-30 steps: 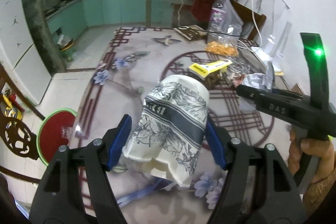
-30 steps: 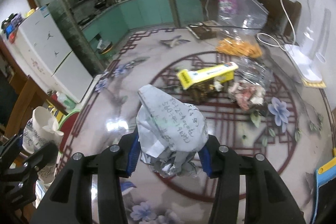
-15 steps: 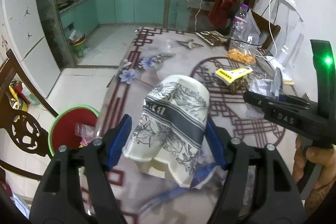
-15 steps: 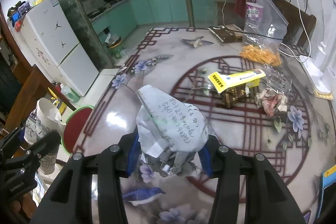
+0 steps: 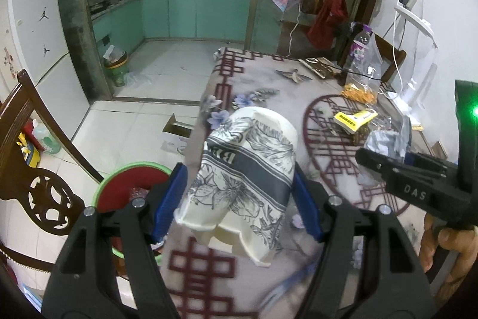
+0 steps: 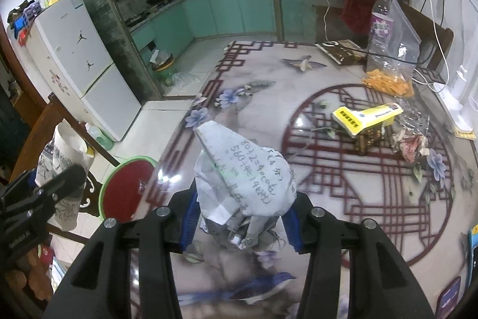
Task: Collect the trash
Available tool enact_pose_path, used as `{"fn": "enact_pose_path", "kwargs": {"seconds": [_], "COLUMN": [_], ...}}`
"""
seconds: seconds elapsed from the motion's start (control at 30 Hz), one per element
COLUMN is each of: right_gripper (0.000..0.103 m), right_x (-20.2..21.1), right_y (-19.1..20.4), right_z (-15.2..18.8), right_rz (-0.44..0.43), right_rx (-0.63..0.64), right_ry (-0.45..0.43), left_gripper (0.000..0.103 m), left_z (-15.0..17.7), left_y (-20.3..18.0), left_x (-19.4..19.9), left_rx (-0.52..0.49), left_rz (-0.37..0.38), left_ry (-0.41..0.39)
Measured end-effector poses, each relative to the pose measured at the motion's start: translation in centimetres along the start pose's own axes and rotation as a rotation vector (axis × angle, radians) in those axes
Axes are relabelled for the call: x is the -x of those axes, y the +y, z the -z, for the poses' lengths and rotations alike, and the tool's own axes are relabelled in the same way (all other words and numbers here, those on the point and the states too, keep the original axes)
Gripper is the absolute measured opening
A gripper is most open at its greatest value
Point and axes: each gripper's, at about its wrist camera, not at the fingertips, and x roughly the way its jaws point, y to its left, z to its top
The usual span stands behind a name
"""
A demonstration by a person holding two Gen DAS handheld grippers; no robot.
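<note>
A: Off the tabletop's left edge, what is sitting on the floor?

B: A red bin with a green rim (image 5: 119, 184) is standing on the tiles beside a carved wooden chair (image 5: 38, 184), just clear of the tabletop (image 5: 269, 79) with its red lattice pattern.

A: And what is the left gripper (image 5: 239, 196) doing?

B: Its blue pads are pressing on both sides of a crumpled paper cup (image 5: 245, 178) printed with grey flowers. The cup is hanging upside down, torn rim toward the camera, over the tabletop's left edge and beside the bin.

A: Moving right, what is the right gripper (image 6: 239, 220) carrying?

B: Its fingers are clamping a crumpled sheet of paper (image 6: 242, 181) with handwriting on it, held above the left part of the tabletop. In that view the bin (image 6: 128, 190) is showing to the left, past the edge.

A: What is lying further right?

B: A yellow box (image 6: 367, 118) is resting near the middle, with a crumpled wrapper (image 6: 412, 142) just beside it. A clear bag of orange snacks (image 6: 391, 71) is sitting toward the far right corner, next to a white lamp base (image 6: 457, 106).
</note>
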Motion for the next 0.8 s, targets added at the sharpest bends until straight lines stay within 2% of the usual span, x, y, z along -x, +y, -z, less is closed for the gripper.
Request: {"fn": "enact_pose_path", "kwargs": {"seconds": [0.33,0.8], "right_gripper": [0.047,0.047], "right_x": [-1.0,-3.5], "right_y": [5.4,11.5], "right_z": [0.1,-0.4], "right_rz": [0.001,-0.031], "right_rx": [0.030,0.097], "right_ry": [0.016,0.047], "left_gripper": [0.066,0.066], "left_z": [-0.1,0.7], "left_y": [4.7,11.0], "left_x": [-0.3,-0.6], "left_rx": [0.024,0.087], "left_rz": [0.009,-0.036], "left_ry": [0.012,0.034]}}
